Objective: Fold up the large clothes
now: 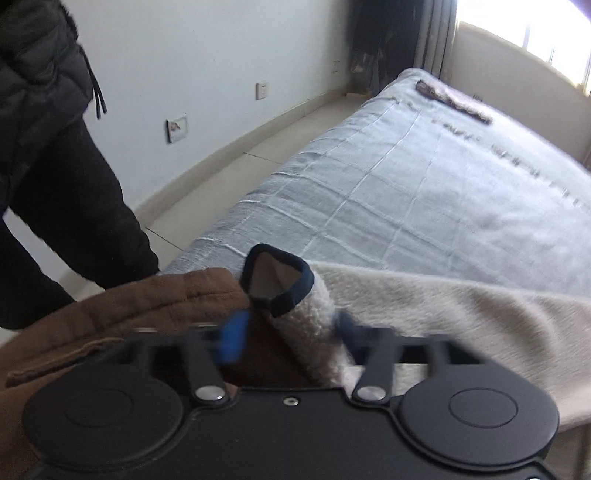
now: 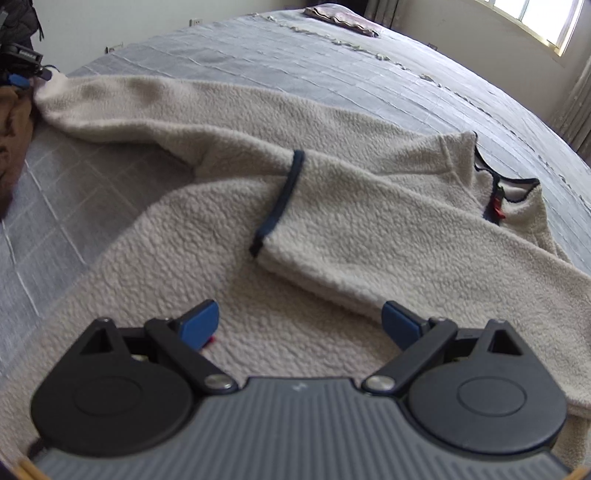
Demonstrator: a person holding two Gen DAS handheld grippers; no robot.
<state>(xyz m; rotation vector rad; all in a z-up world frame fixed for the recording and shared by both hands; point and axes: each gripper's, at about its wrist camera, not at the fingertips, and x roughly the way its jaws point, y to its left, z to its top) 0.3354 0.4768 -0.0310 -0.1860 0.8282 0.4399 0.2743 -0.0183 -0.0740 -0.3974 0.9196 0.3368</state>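
Note:
A cream fleece pullover (image 2: 332,206) with navy trim lies spread on the grey bedspread (image 2: 295,62). One sleeve is folded across its body, its navy cuff (image 2: 280,195) lying on the chest. My right gripper (image 2: 299,321) is open and empty just above the fleece body. My left gripper (image 1: 291,328) is shut on the other sleeve near its navy cuff (image 1: 277,280), which sticks up between the blue pads (image 1: 232,336). In the right wrist view the left gripper (image 2: 22,70) holds that sleeve end stretched out at the far left.
A brown garment (image 1: 122,306) lies bunched at the bed's near corner, also in the right wrist view (image 2: 11,136). A folded dark cloth (image 2: 343,18) lies at the bed's far end. A person in a black jacket (image 1: 48,155) stands at the left. The tiled floor (image 1: 229,166) runs along the wall.

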